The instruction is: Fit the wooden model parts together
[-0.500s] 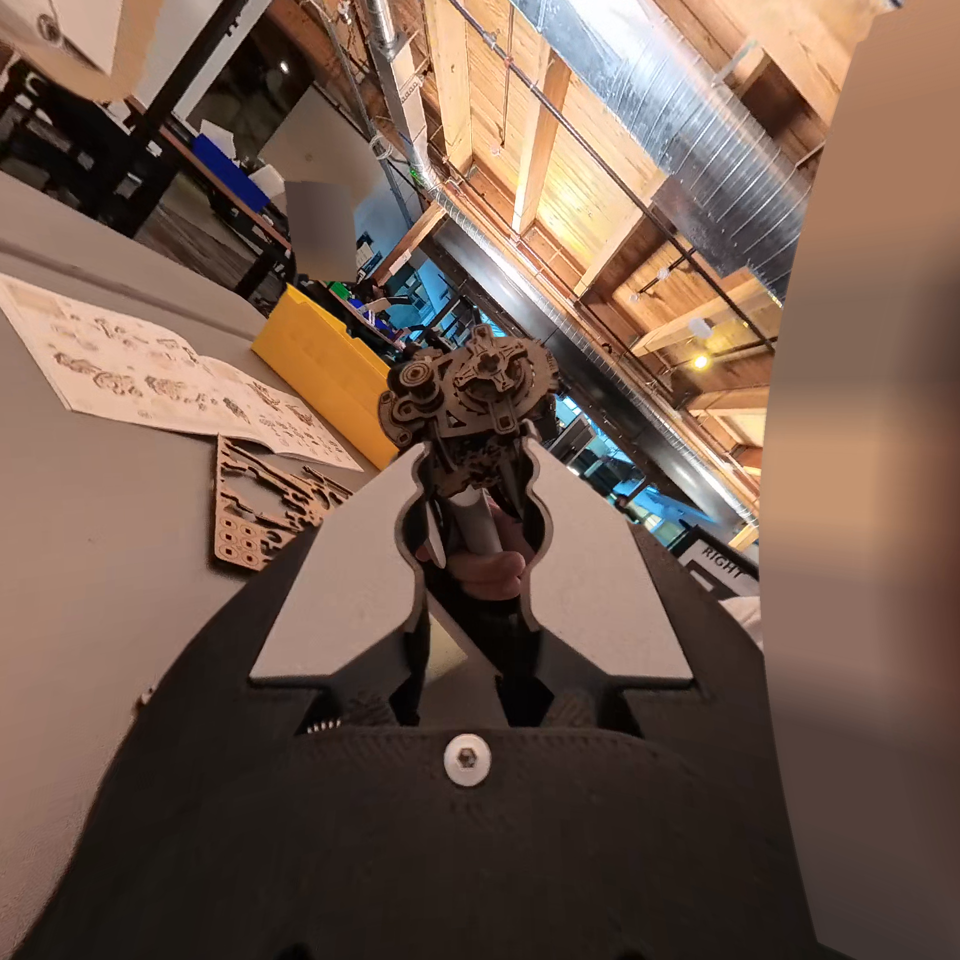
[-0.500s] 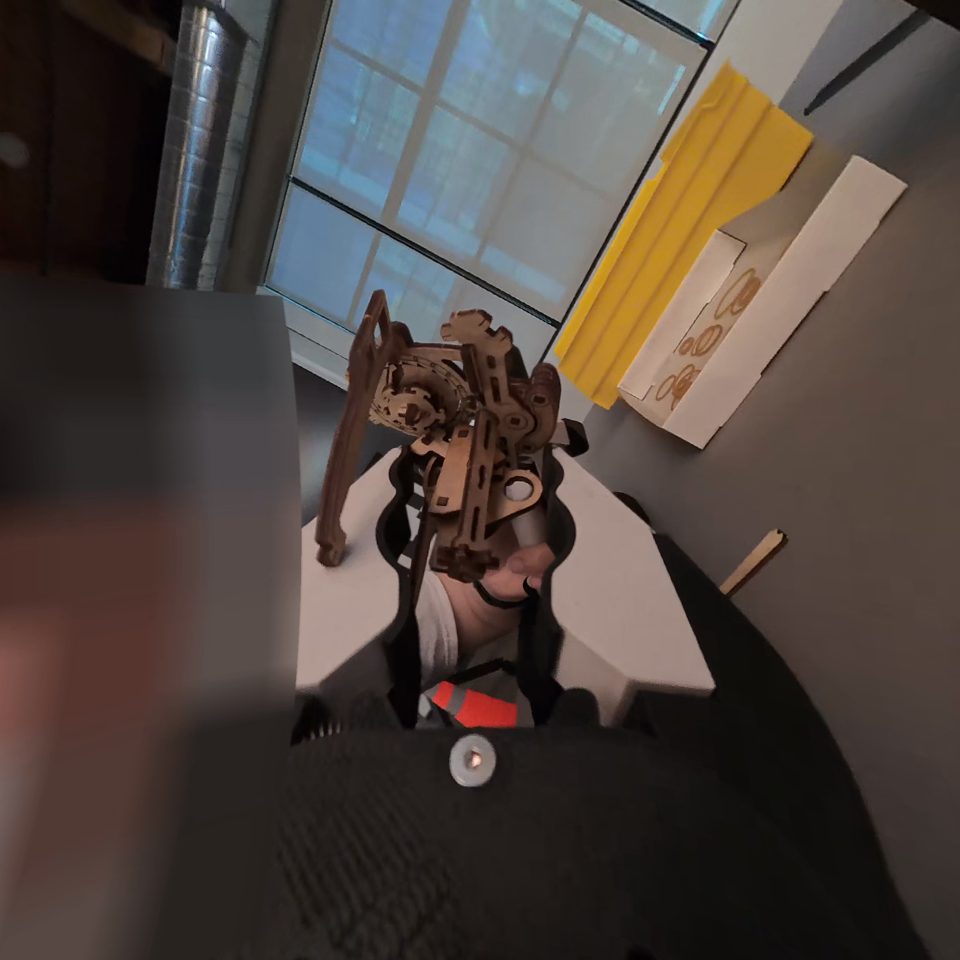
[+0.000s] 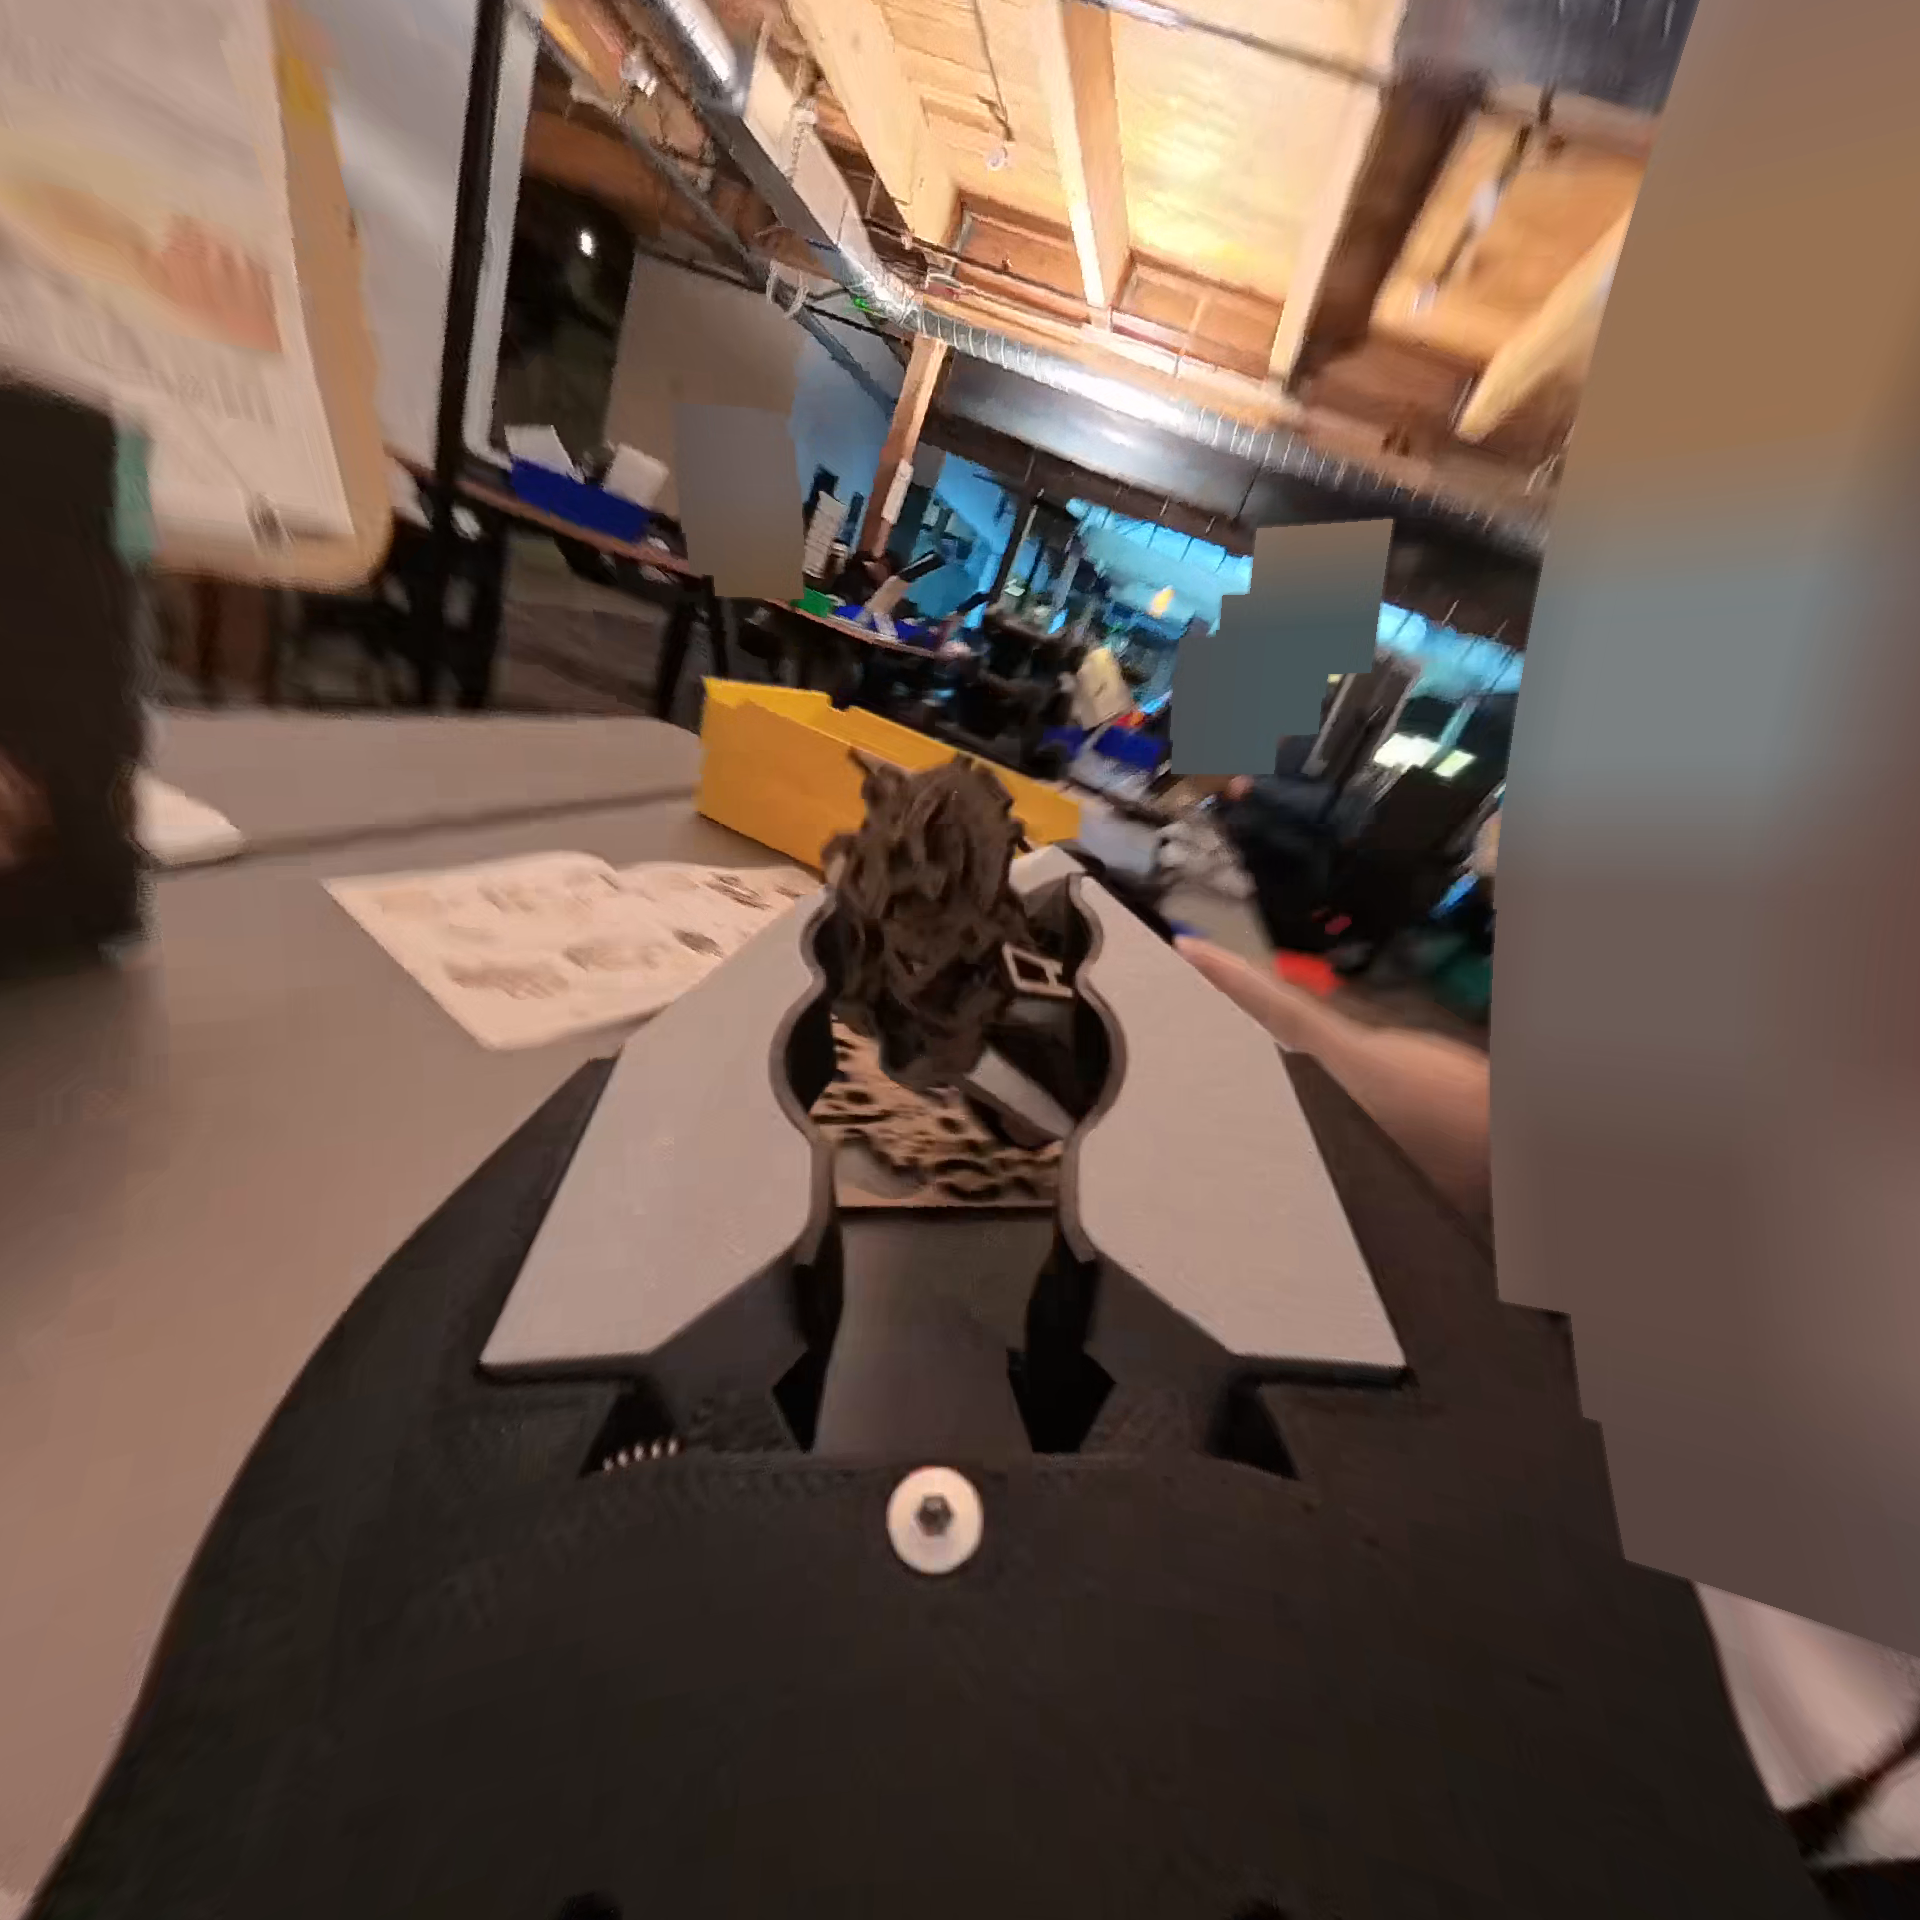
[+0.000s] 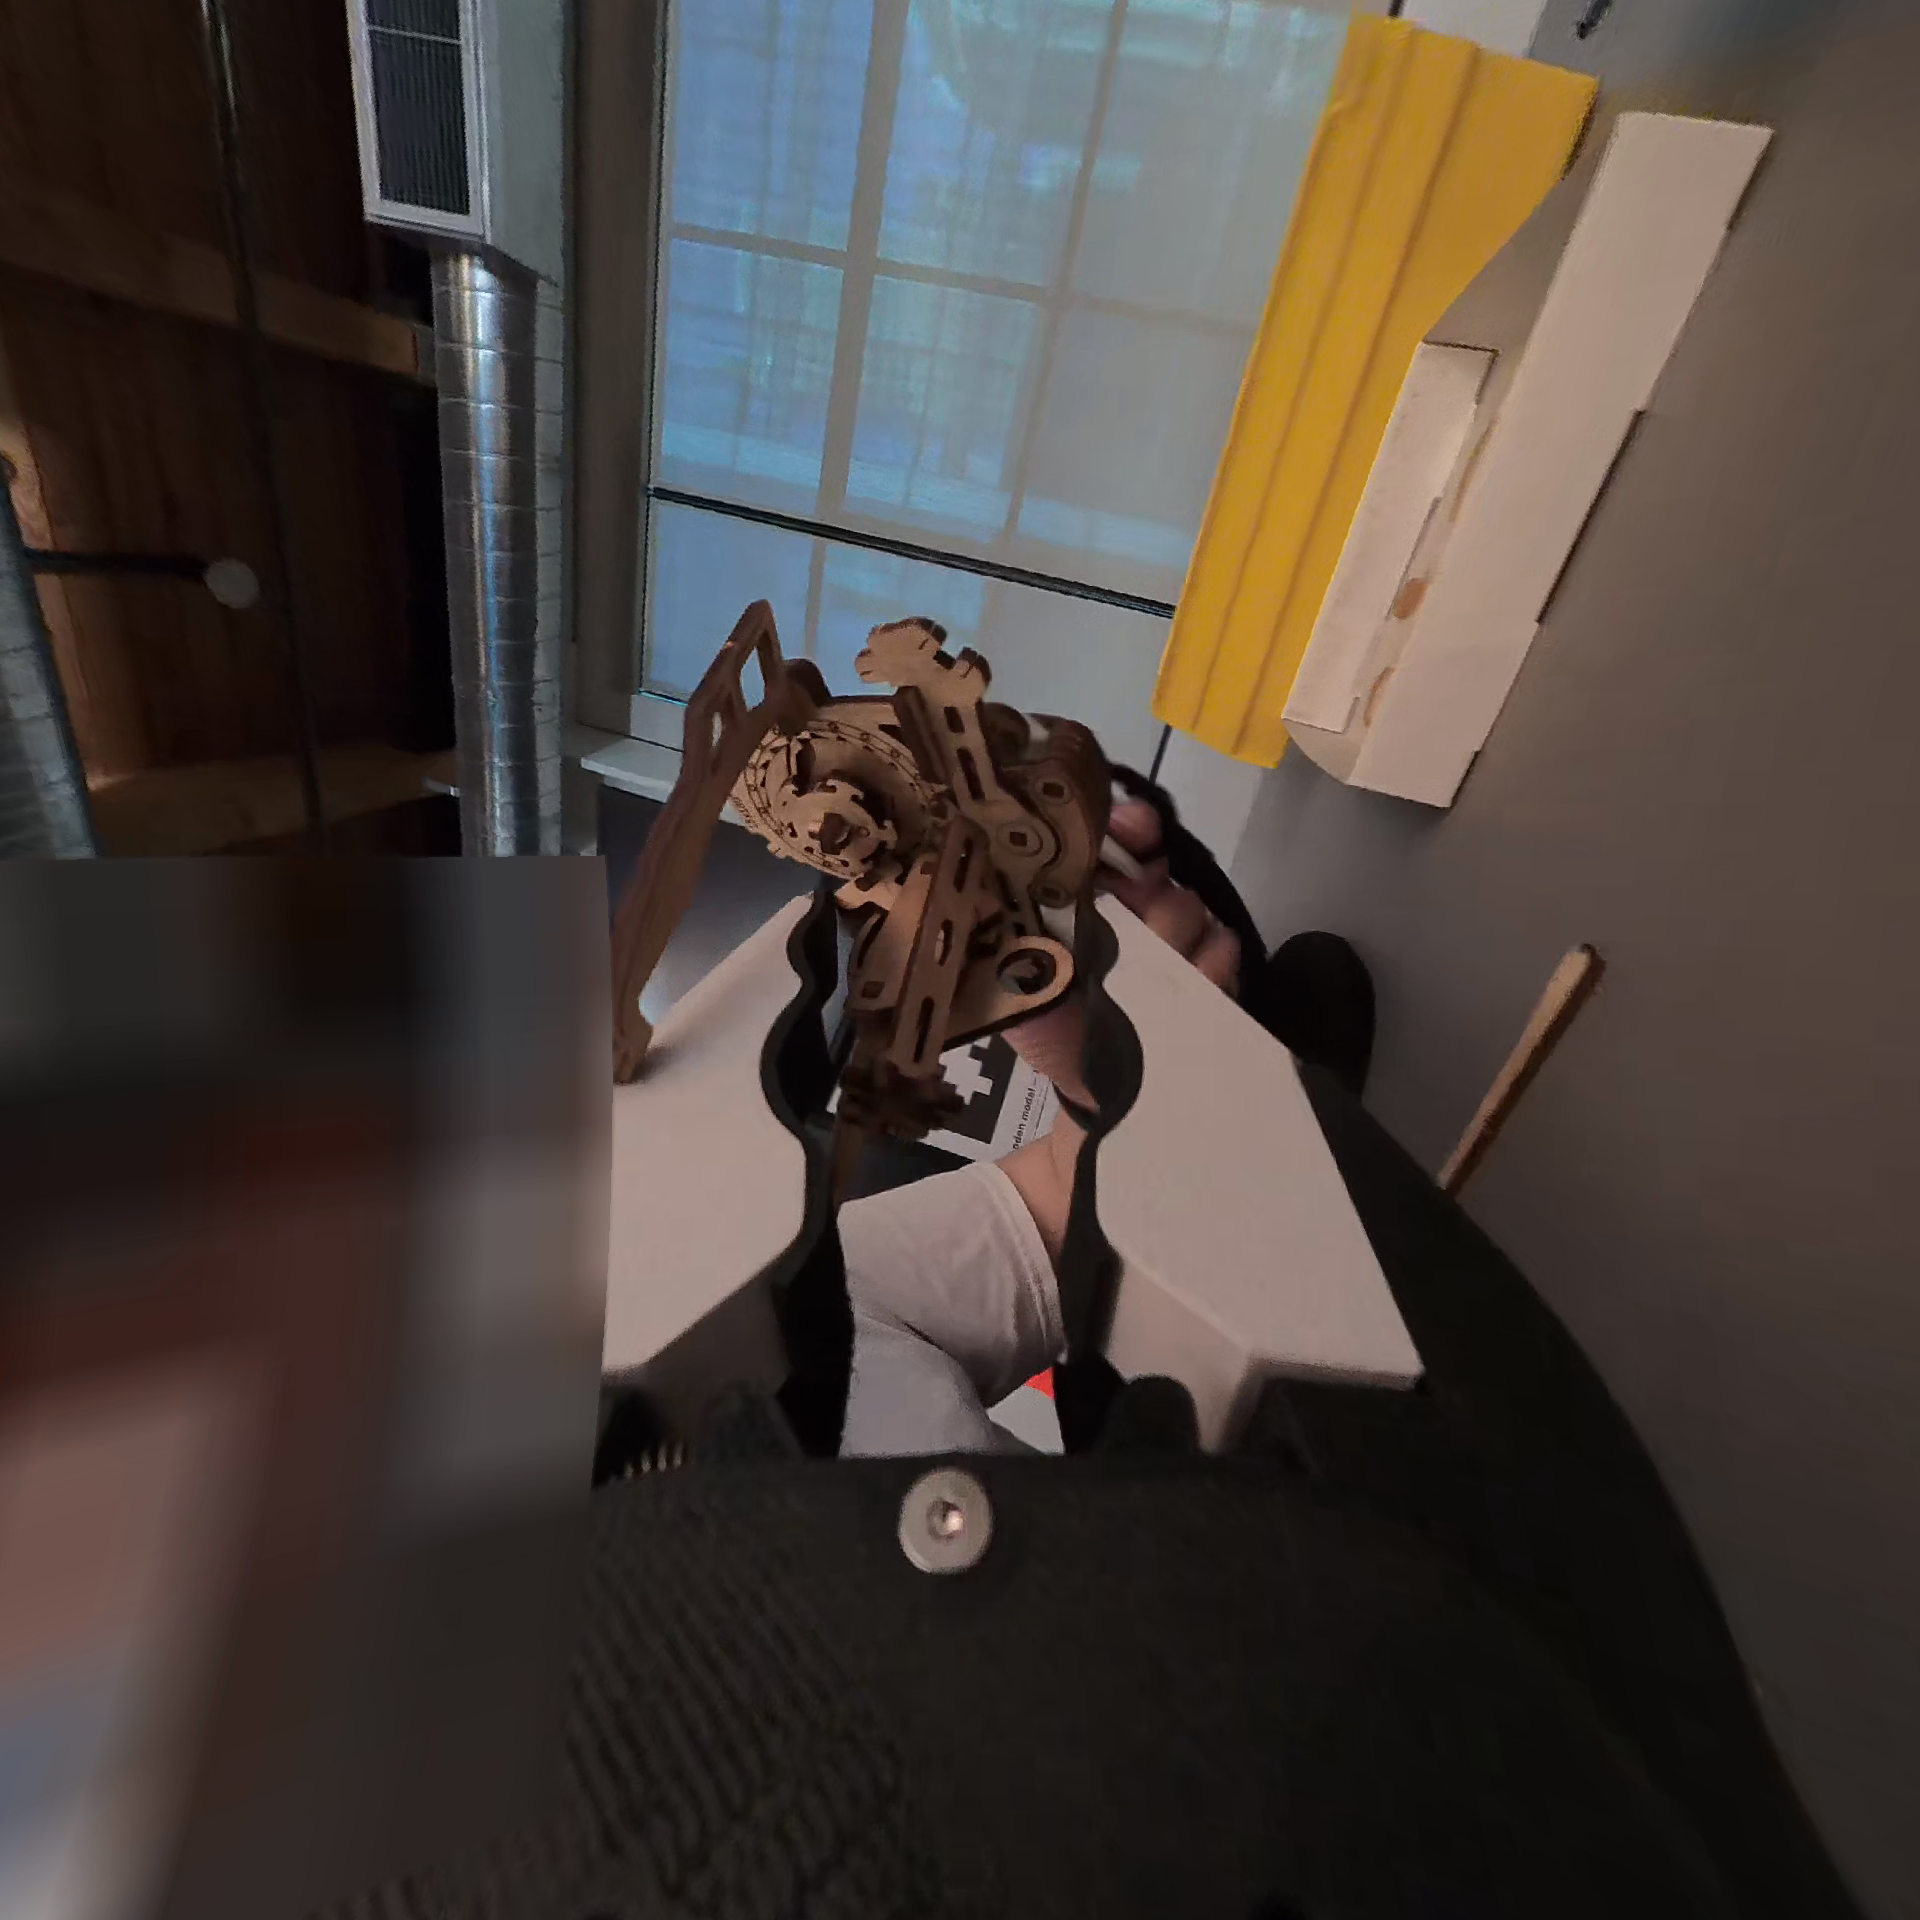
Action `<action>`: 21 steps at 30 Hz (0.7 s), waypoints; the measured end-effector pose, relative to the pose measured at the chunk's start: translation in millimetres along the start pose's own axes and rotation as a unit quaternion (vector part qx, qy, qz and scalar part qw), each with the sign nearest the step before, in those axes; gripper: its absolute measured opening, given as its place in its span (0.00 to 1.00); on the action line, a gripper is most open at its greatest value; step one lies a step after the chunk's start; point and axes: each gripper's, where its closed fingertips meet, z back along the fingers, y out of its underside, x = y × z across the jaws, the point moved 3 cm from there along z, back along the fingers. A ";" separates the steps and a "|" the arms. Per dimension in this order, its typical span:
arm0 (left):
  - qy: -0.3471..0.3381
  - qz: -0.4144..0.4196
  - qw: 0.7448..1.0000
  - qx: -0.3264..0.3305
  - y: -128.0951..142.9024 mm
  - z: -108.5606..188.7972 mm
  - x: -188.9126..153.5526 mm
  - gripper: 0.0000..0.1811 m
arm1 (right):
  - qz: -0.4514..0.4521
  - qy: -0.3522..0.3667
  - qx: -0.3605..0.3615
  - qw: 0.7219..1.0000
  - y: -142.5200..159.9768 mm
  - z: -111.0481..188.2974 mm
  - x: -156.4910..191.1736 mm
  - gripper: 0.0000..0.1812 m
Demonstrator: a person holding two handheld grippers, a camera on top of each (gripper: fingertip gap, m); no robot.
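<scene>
Change since half a second before: both cameras had swung; the left wrist view had levelled out from a steep tilt toward the ceiling, and the wooden model had gone from sharp to smeared in it.
Table (image 3: 187, 1091): grey, running away on the left, with an open instruction booklet (image 3: 561, 935) lying flat on it.
Yellow bin (image 3: 779, 769): stood on the table beyond the booklet, behind the model.
Left gripper (image 3: 940, 894): its grey fingers (image 3: 686, 1164) were drawn in against the wooden model (image 3: 925, 914), which sat at their tips; blur hid the exact contact.
Cut-out wooden sheet (image 3: 935, 1143): seen low through the gap between the left fingers, under the model.
Right gripper (image 4: 951, 925): its pale fingers (image 4: 1195, 1174) flanked the model (image 4: 914, 842), clamped on its lower stem.
Model in the right wrist view: held up in the air against a window, a round geared disc facing the camera and a long thin wooden arm (image 4: 696, 831) hanging off its left side.
Hand (image 4: 1153, 862): partly visible just right of the model, behind it.
White box (image 4: 1496, 457): lay on the grey surface at the far right, beside the yellow bin.
Wooden stick (image 4: 1517, 1070): lay alone on that surface, below the box.
</scene>
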 end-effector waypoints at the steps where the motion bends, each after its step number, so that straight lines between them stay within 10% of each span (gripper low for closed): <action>1: -0.009 -0.065 0.998 0.008 -2.7 1.6 -0.8 0.22 | -0.005 0.011 0.010 1.000 1.6 0.1 -4.3 0.24; 12: -0.082 -0.046 0.988 0.119 24.1 -3.9 13.3 0.09 | 0.095 0.142 0.077 0.982 14.7 -3.5 -37.0 0.27; 21: -0.139 0.101 0.982 0.074 16.7 20.2 55.9 0.08 | 0.300 0.155 0.105 0.935 -2.0 4.8 -14.0 0.29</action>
